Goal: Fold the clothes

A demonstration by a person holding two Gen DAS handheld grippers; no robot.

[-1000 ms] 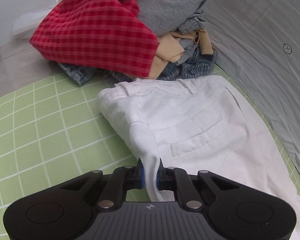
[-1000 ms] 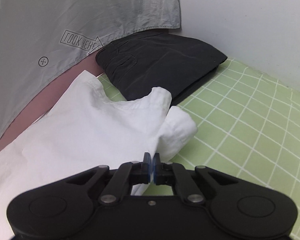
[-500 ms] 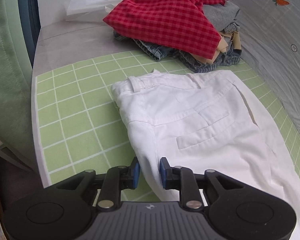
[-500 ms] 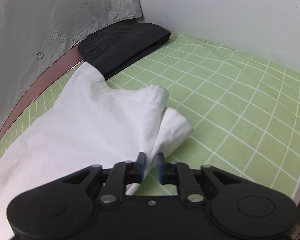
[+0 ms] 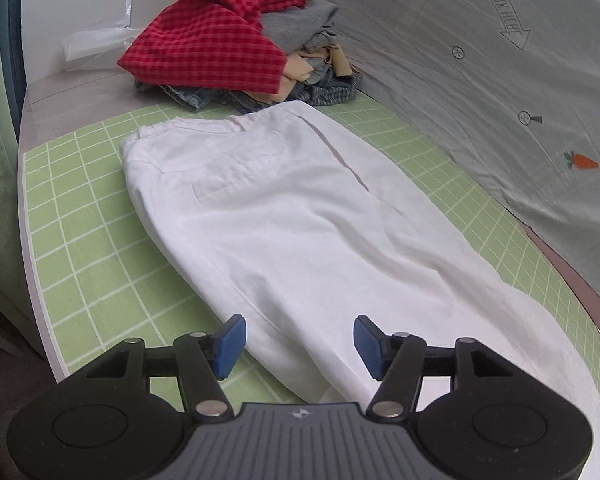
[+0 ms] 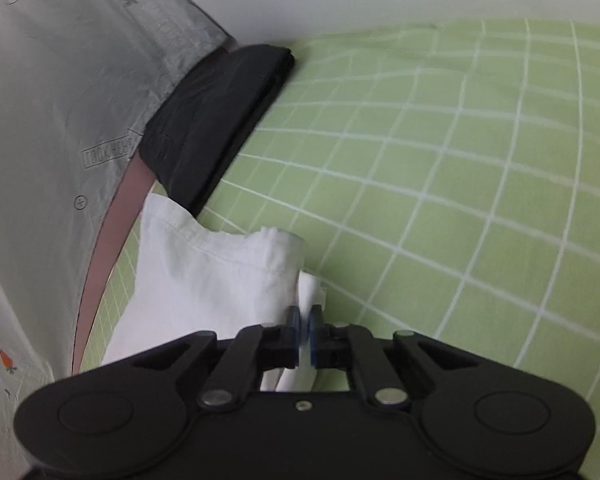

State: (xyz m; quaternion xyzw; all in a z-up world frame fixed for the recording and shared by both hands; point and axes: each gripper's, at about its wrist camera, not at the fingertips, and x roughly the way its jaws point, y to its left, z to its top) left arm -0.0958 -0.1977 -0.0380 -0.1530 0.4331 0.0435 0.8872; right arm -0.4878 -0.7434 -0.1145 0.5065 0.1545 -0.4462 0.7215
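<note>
White trousers (image 5: pixel 292 216) lie flat along the green grid mat (image 5: pixel 84 240), waistband at the far end. My left gripper (image 5: pixel 298 342) is open and empty, its blue pads either side of the trousers' near edge, above the cloth. In the right wrist view my right gripper (image 6: pixel 307 330) is shut on the hem end of the white trousers (image 6: pixel 220 276), which is lifted and bunched.
A heap of unfolded clothes topped by a red checked garment (image 5: pixel 216 40) sits beyond the waistband. A folded black garment (image 6: pixel 216 120) lies at the mat's far edge. A grey cloth backdrop (image 5: pixel 500 80) runs along one side. The table edge (image 5: pixel 32 280) is at the left.
My left gripper let go of the trousers, opened wide and drew back. My right gripper closed on the hem again and moved up and back with it.
</note>
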